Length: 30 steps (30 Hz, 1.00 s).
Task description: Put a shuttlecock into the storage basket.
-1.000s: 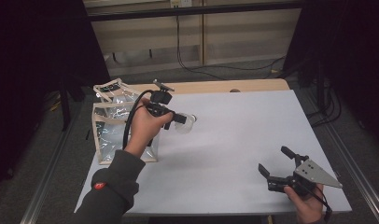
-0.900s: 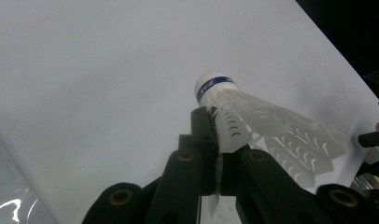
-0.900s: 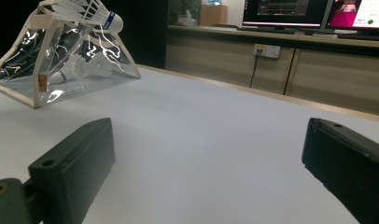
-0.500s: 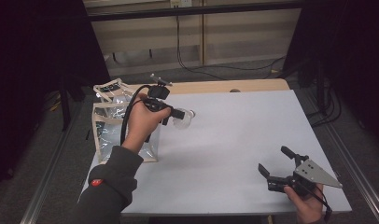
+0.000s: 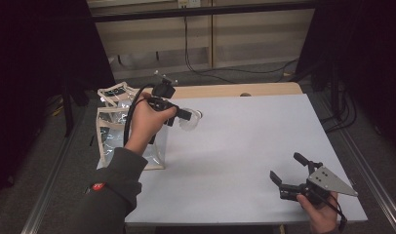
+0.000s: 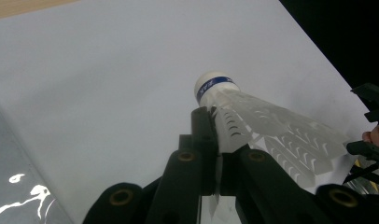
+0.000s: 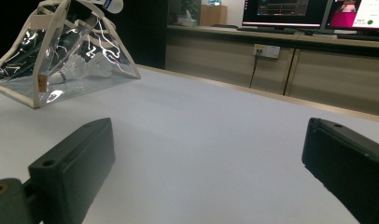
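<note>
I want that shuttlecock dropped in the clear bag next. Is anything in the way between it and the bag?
Nothing visible. The left tool holds the shuttlecock by its feathers, just right of the bag in the high view, with only bare table beneath.

A bag (image 5: 115, 141) stood on the table (image 5: 245, 146) at its left edge, with shuttlecocks (image 7: 87, 65) inside. Just right of the bag, the left gripper (image 5: 184, 114) held a shuttlecock (image 6: 253, 126) above the table. The right gripper (image 5: 289, 170) sat well apart, near the table's front right corner.
</note>
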Available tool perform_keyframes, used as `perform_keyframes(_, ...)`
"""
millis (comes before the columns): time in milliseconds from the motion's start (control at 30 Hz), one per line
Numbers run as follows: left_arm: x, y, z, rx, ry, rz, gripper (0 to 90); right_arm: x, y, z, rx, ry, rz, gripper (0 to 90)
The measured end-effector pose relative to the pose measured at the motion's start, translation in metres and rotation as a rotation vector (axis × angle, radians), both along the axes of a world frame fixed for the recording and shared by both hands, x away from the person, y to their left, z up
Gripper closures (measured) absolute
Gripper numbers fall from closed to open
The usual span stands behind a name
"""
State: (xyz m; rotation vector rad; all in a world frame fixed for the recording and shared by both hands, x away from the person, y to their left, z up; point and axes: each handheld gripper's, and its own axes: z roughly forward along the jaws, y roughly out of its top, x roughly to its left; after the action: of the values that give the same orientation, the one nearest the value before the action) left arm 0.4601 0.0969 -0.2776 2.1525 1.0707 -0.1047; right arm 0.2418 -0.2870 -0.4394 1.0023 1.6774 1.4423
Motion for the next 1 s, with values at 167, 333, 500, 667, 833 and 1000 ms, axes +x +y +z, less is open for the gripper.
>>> perform_keyframes(167, 0.002, 0.002, 0.004, 0.006, -0.006, -0.001, 89.5, 0.000, 0.000, 0.000, -0.001, 0.001, 0.003, 2.4)
perform_keyframes(333, 0.003, 0.003, 0.008, -0.003, -0.003, 0.009, 89.5, 0.000, 0.000, 0.000, 0.000, 0.002, 0.003, 2.4)
perform_keyframes(500, 0.005, 0.005, 0.012, -0.006, -0.005, 0.018, 89.5, 0.000, 0.000, 0.000, 0.000, 0.000, 0.001, 2.4)
perform_keyframes(667, 0.006, 0.008, 0.016, -0.005, -0.012, 0.021, 89.5, 0.000, 0.000, 0.000, -0.001, -0.001, 0.000, 2.4)
perform_keyframes(833, 0.006, 0.011, 0.020, 0.001, -0.019, 0.032, 89.5, 0.000, 0.000, 0.000, 0.000, -0.002, 0.000, 2.4)
perform_keyframes(1000, 0.007, 0.013, 0.023, 0.001, -0.020, 0.038, 89.5, 0.000, -0.001, 0.000, -0.002, -0.005, -0.001, 2.4)
